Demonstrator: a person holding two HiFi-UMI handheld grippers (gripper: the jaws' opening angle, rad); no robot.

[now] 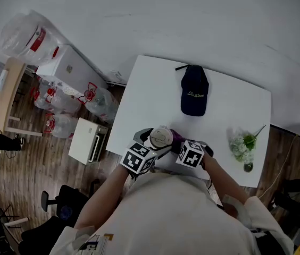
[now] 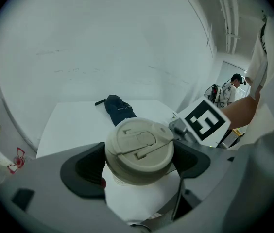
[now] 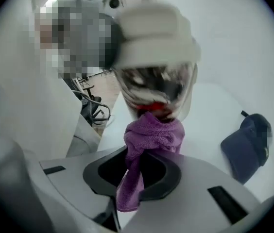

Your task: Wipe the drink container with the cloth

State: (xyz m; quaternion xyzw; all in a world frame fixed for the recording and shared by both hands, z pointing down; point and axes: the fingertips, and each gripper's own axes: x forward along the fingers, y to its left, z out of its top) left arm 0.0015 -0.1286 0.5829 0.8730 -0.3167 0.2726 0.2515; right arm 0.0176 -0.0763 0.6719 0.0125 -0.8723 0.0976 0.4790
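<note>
- Your left gripper (image 2: pixel 138 163) squeezes the clear drink cup with a tan lid (image 2: pixel 139 147).
- Your right gripper (image 3: pixel 139 171) pinches the purple cloth (image 3: pixel 151 135), touching the cup's bottom just ahead.

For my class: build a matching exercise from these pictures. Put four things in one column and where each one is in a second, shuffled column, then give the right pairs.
Things
1. drink container
2. cloth
3. cap
4. flowers

Places
a. lying on the far part of the table, touched by neither gripper
b. clamped between the jaws of the left gripper
c. near the table's right edge
d. pinched in the right gripper, bunched against the container's lower part

Pairs: 1-b, 2-d, 3-a, 4-c
</note>
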